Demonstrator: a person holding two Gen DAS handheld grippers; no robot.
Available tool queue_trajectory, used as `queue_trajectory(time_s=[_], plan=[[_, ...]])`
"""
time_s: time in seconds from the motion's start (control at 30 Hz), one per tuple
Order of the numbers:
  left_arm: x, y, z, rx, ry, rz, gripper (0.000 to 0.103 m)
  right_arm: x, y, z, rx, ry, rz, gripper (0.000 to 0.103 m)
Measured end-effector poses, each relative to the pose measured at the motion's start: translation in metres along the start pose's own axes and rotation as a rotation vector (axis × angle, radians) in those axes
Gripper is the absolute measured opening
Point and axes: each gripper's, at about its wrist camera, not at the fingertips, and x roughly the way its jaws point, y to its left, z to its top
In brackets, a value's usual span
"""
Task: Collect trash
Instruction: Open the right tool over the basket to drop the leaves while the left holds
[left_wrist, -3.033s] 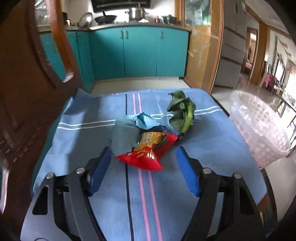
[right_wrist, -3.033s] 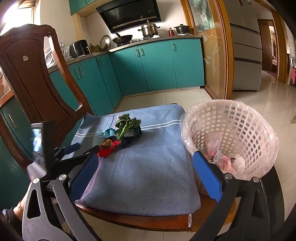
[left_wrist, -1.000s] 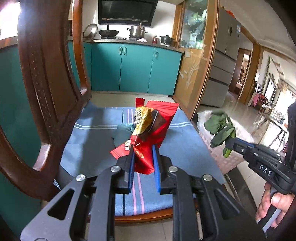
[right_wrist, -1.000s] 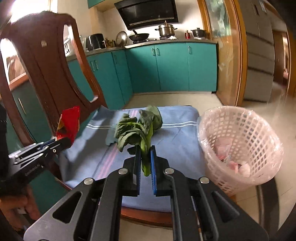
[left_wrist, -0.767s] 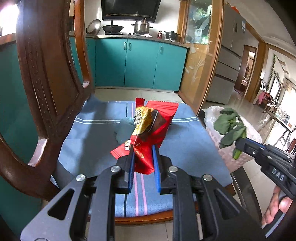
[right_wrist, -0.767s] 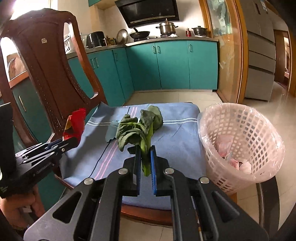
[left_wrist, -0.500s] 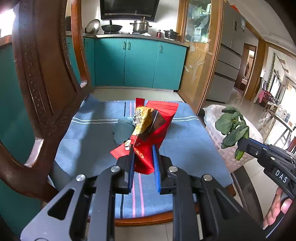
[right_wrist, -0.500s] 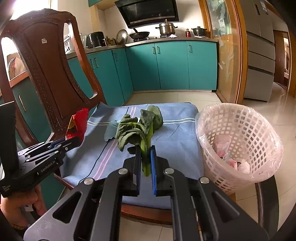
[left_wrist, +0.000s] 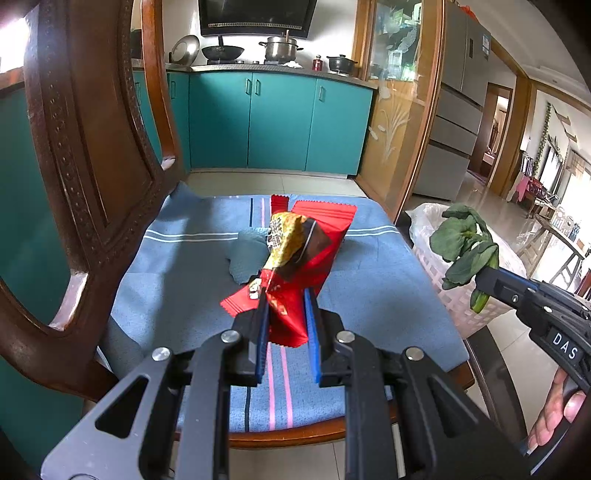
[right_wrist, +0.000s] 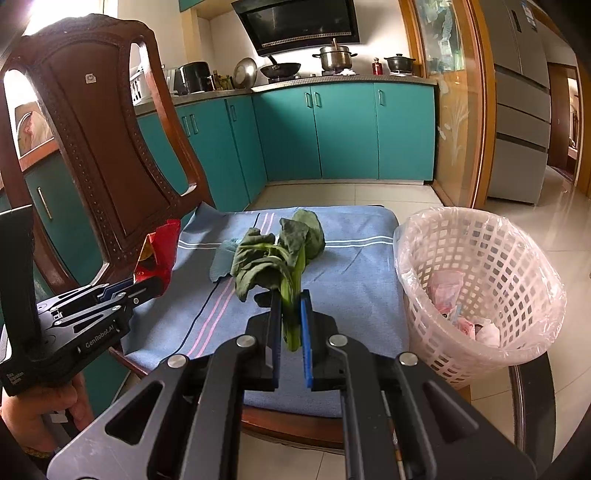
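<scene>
Snack wrapper (left_wrist: 303, 258): red, crumpled, yellow-brown print on its upper part; long axis runs up and away from the left tool (left_wrist: 286, 317), lower end pinched between the blue pads, sealed top edge pointing toward the far cabinets; held clear above the blue striped cloth (left_wrist: 184, 266); left tool clenched on the wrapper.

Leafy green (right_wrist: 280, 258): wilted, dark leaves, pale green stalk; long axis near upright, stalk end down between the pads of the right tool (right_wrist: 290, 321), leaves fanning up and to the left; right tool clenched on the stalk; held above the cloth.

A small blue-grey scrap (left_wrist: 245, 258) lies on the cloth near its middle.

Cloth covers the seat of a wooden chair (right_wrist: 96, 147); chair back stands at the left.

White lattice basket (right_wrist: 480, 280), lined with a clear bag, stands just beside the seat's right edge; pale scraps lie inside.
</scene>
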Motion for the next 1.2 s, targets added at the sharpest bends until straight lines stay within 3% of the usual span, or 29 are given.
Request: queue_trajectory(time_s=[0.77, 0.93, 1.1, 1.13, 1.17, 1.2], plan=[[0.001, -0.002, -0.002, 0.007, 0.008, 0.002, 0.019, -0.003, -0.008, 0.004, 0.0, -0.023, -0.016, 0.01], [0.001, -0.001, -0.004, 0.009, 0.012, 0.002, 0.019, -0.01, -0.048, 0.024, 0.062, -0.094, -0.098, 0.01], [0.004, -0.001, -0.007, 0.019, 0.021, 0.0, 0.019, 0.003, -0.124, 0.046, 0.192, -0.135, -0.226, 0.011], [0.005, -0.002, -0.007, 0.022, 0.023, 0.001, 0.019, 0.01, -0.137, 0.046, 0.204, -0.123, -0.231, 0.014], [0.006, -0.002, -0.008, 0.025, 0.026, 0.002, 0.019, 0.021, -0.151, 0.045, 0.22, -0.091, -0.23, 0.029], [0.007, -0.003, -0.008, 0.028, 0.031, 0.002, 0.019, 0.028, -0.162, 0.042, 0.249, -0.064, -0.239, 0.056]])
